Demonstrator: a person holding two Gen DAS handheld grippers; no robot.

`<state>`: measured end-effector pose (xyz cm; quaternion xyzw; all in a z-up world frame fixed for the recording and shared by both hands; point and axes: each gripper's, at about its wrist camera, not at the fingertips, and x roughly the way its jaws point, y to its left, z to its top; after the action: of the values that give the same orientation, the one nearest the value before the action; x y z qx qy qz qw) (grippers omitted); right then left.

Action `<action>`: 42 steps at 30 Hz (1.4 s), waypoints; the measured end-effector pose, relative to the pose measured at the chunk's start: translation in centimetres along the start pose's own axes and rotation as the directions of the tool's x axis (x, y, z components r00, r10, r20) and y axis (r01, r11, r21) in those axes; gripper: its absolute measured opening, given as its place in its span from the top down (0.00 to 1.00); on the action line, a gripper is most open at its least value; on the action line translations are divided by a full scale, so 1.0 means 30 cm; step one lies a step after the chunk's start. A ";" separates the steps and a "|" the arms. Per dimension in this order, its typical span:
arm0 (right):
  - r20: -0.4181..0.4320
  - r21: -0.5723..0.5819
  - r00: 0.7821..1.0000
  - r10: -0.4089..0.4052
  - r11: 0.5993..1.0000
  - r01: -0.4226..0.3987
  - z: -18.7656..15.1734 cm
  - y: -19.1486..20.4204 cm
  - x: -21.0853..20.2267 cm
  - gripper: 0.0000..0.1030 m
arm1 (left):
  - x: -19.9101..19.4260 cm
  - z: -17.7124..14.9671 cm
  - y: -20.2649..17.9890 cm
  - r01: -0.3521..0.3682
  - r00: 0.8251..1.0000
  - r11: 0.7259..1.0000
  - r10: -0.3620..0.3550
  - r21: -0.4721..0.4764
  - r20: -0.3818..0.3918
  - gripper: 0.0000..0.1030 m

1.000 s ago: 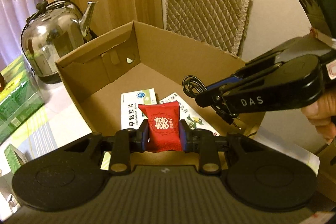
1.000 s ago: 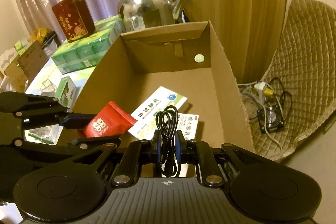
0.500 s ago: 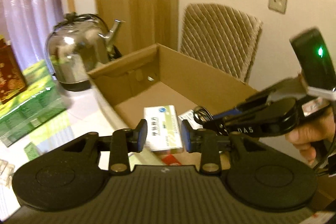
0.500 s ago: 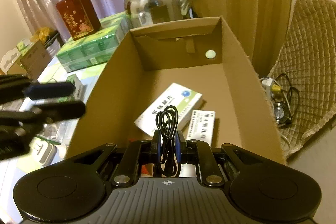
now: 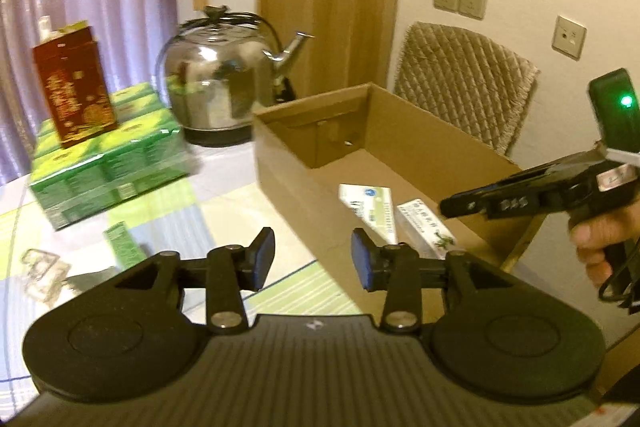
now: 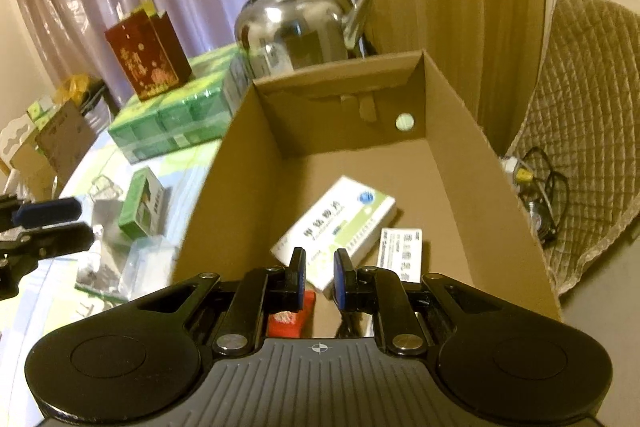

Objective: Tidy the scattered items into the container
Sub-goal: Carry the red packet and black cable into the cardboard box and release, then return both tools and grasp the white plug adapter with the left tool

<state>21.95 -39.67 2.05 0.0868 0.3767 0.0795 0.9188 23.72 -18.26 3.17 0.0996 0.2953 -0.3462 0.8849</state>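
Right wrist view shows the right gripper (image 6: 319, 277) with fingers apart and empty, above the cardboard box (image 6: 472, 155). Inside lie a white medicine box (image 6: 340, 223) and a red packet (image 6: 290, 319). Left gripper (image 5: 313, 259) is wide apart over the table (image 5: 224, 211).
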 end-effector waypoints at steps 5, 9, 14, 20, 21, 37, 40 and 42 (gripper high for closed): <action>0.099 -0.016 0.995 0.005 1.000 -0.003 0.032 0.097 -0.076 0.74 | -0.072 -0.028 0.107 -0.054 0.998 0.997 0.054 -0.055 0.010 0.56; 0.173 -0.067 0.983 0.059 0.997 -0.048 0.060 0.222 -0.143 0.57 | -0.141 -0.075 0.232 -0.138 0.990 0.980 0.139 -0.141 -0.001 0.49; 0.215 -0.159 0.963 0.160 0.979 -0.127 0.058 0.409 -0.174 0.39 | -0.244 -0.155 0.365 -0.242 0.970 0.946 0.244 -0.215 -0.018 0.32; 0.140 -0.310 0.965 0.221 0.936 -0.169 -0.043 0.598 -0.063 0.35 | -0.296 -0.282 0.455 -0.288 0.957 0.924 0.278 -0.252 -0.079 0.26; 0.122 -0.320 0.967 0.224 0.931 -0.176 -0.064 0.614 -0.034 0.35 | -0.294 -0.296 0.458 -0.290 0.957 0.925 0.276 -0.245 -0.089 0.26; -0.183 -0.558 0.971 0.151 0.797 -0.230 -0.291 0.622 0.305 0.35 | -0.121 -0.408 0.415 -0.245 0.946 0.965 0.216 -0.097 -0.241 0.18; -0.207 -0.576 0.967 0.148 0.780 -0.243 -0.301 0.628 0.332 0.36 | -0.087 -0.424 0.395 -0.220 0.948 0.971 0.190 -0.094 -0.257 0.17; -0.219 -0.582 0.964 0.148 0.773 -0.251 -0.302 0.631 0.347 0.37 | -0.064 -0.432 0.378 -0.204 0.948 0.975 0.174 -0.088 -0.265 0.18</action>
<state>21.35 -18.17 -7.21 -0.1782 0.3929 0.2997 0.8509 24.34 -3.86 -6.46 0.1206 0.4154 -0.2264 0.8727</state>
